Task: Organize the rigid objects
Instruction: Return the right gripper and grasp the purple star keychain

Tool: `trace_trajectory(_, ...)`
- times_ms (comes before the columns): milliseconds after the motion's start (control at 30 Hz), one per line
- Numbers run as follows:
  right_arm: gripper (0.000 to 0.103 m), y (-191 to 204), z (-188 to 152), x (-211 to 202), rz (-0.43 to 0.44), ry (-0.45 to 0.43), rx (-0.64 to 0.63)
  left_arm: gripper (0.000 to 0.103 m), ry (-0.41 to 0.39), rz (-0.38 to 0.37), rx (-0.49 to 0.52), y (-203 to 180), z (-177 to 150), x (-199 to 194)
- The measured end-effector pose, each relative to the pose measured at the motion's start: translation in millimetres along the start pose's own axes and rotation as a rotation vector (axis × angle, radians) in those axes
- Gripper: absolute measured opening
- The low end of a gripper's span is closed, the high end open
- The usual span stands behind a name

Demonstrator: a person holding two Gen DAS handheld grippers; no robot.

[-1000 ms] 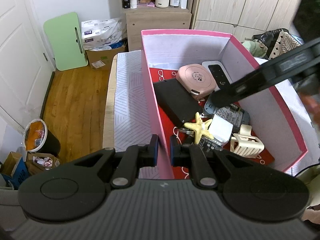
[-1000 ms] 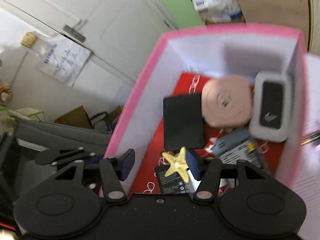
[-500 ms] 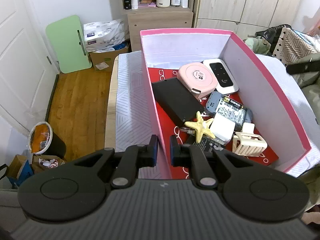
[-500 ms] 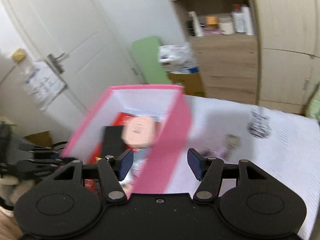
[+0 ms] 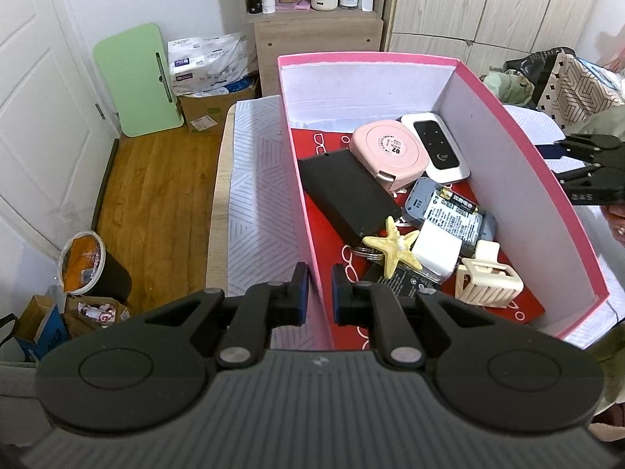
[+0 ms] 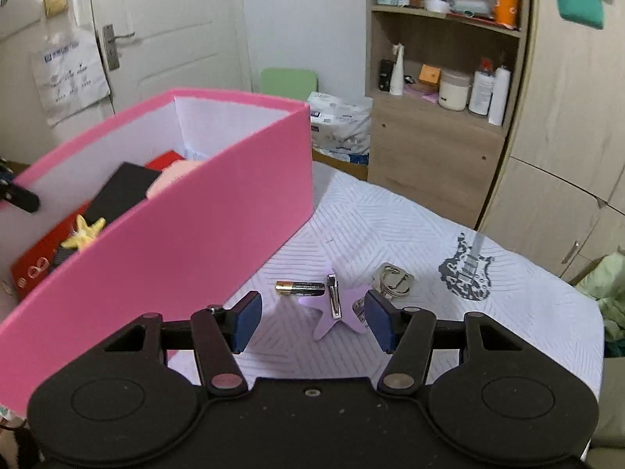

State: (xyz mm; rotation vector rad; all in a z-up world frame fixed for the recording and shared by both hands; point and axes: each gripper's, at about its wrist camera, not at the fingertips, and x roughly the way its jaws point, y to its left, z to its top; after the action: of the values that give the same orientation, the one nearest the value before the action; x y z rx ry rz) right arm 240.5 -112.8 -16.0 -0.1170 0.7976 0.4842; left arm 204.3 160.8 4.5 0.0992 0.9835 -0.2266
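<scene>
My left gripper is clenched on the near wall of the pink box, which sits on the white tablecloth. Inside: yellow starfish, pink round case, black slab, cream hair claw. R gripper hangs outside the box, jaws closing w/ nothing gripped; beyond its fingertips lie a purple star clip, AA battery & keyring
</scene>
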Motion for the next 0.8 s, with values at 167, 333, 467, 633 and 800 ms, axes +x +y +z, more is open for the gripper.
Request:
trace_trajectory(167,0.061,1.1,-0.5,15.9,-0.027,0.025,-0.053,0.01,0.001,-0.003,-0.003,0.3,-0.2,0.0)
trace_trajectory(333,0.062,-6.1,-4.3,26.3,-0.038,0.014,-0.004,0.01,0.0,-0.003,-0.002,0.3,-0.3,0.2)
trace_trajectory(467,0.057,-6.9,-5.3,22.4,-0.047,-0.003,0.007,0.01,0.0,-0.004,-0.003,0.3,-0.4,0.4)
trace_trajectory(633,0.057,4.8,-2.9,-4.8,-0.051,-0.054,-0.028,0.01,0.002,0.002,0.004,-1.4,-1.4,1.0)
trace_trajectory(800,0.057,19.1,9.8,-48.4,-0.003,-0.121,-0.002,0.01,0.003,0.004,0.008,-2.4,-1.8,1.8)
